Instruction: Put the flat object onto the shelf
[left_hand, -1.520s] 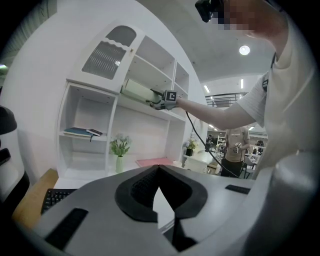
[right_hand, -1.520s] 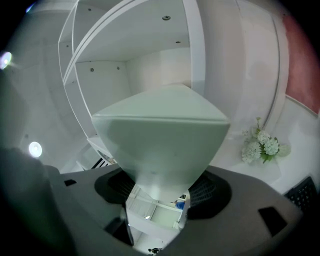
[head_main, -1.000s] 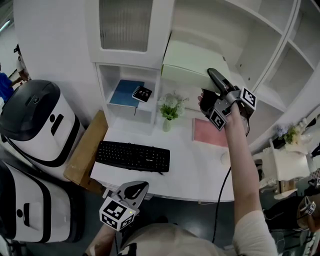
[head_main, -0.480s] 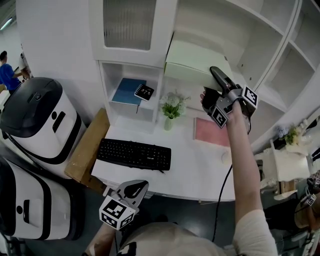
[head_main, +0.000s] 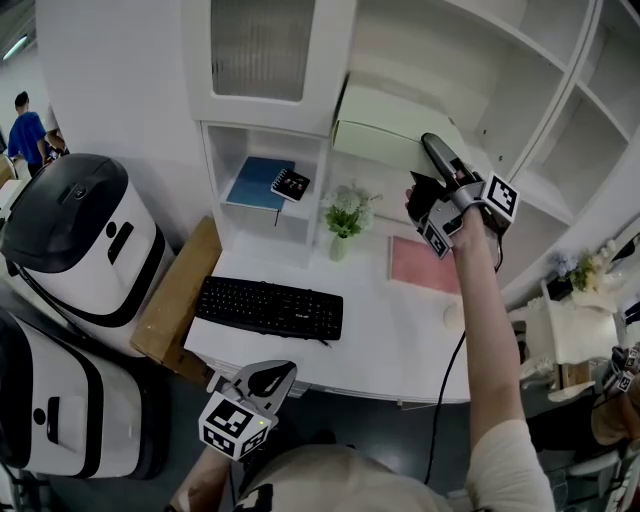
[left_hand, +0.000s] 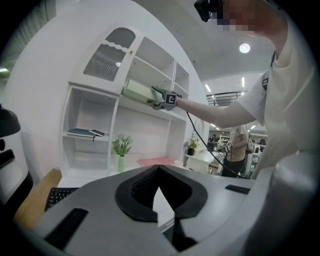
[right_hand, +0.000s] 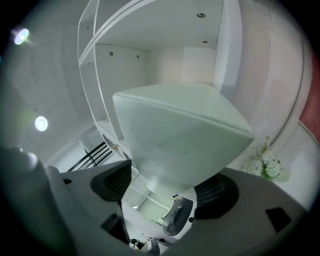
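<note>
You are looking at a white table (head_main: 390, 350) in the lower centre, carrying a black keyboard (head_main: 268, 309), a vase of flowers (head_main: 341, 240) and a pink mat (head_main: 420, 265). The pale green flat object (head_main: 385, 125) is lying on the shelf (left_hand: 140, 105) at upper centre. The cubby (head_main: 250, 215) at left is holding a blue book (head_main: 255, 183).

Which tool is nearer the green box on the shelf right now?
Right. The right tool is at the box's front end, jaws opening with the box between them; the left tool hangs low, below the desk's front edge.
</note>
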